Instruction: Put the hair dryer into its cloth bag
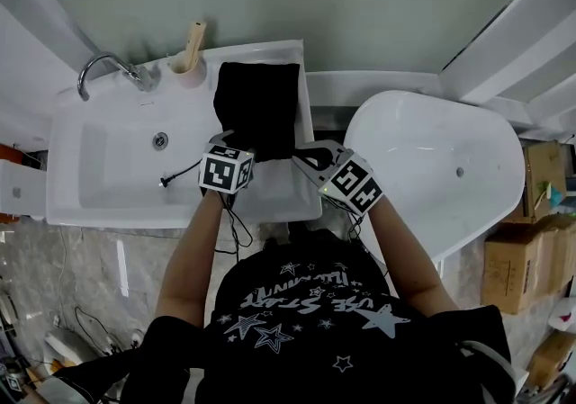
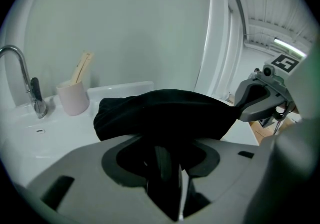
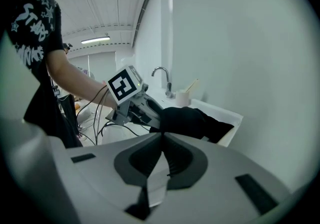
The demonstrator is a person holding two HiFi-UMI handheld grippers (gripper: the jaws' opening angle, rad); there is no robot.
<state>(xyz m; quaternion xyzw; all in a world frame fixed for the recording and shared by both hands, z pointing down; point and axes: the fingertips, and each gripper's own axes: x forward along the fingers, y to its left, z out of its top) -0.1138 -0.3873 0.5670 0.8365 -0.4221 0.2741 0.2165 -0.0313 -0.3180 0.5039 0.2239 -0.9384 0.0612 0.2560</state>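
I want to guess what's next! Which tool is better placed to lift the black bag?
Probably left: the left tool faces the cloth bag head-on with black cloth between its jaws. The right tool only pinches the bag's near corner from the side.

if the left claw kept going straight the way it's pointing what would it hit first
The black cloth bag. It lies right in front of the left claw on the white sink counter, and its dark fabric already looks caught between the jaws, though depth is hard to judge.
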